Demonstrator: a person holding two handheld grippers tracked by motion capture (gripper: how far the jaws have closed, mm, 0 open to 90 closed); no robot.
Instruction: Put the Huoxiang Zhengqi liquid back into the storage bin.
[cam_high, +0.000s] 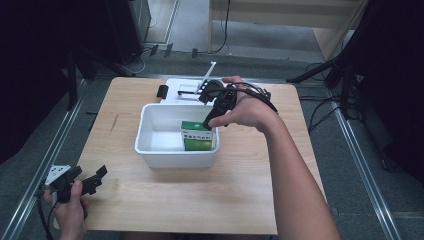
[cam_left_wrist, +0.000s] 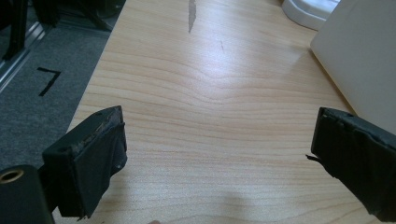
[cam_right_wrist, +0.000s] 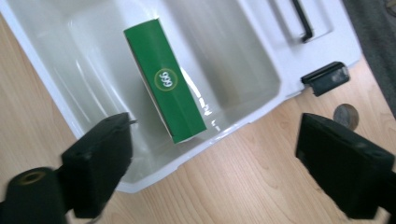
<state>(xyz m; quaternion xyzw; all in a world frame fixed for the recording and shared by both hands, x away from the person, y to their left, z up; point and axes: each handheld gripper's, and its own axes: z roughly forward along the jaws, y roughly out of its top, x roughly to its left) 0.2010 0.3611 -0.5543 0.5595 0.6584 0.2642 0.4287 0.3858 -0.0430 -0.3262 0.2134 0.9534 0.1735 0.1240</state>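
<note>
I see a green box (cam_right_wrist: 164, 80) with a white-ringed "666" mark, a white tub (cam_high: 150, 150), pale woodgrain table (cam_left_wrist: 210, 93), perhaps a silvery coin (cam_right_wrist: 344, 114).

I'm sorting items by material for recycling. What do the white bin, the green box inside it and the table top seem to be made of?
The white bin looks like glossy moulded plastic: rounded corners and bright reflections. The green box seems to be printed cardboard, going by its crisp folded edges and slight sheen. The table top shows pale wood grain with a smooth finish; solid wood or laminate, I cannot tell.
</note>
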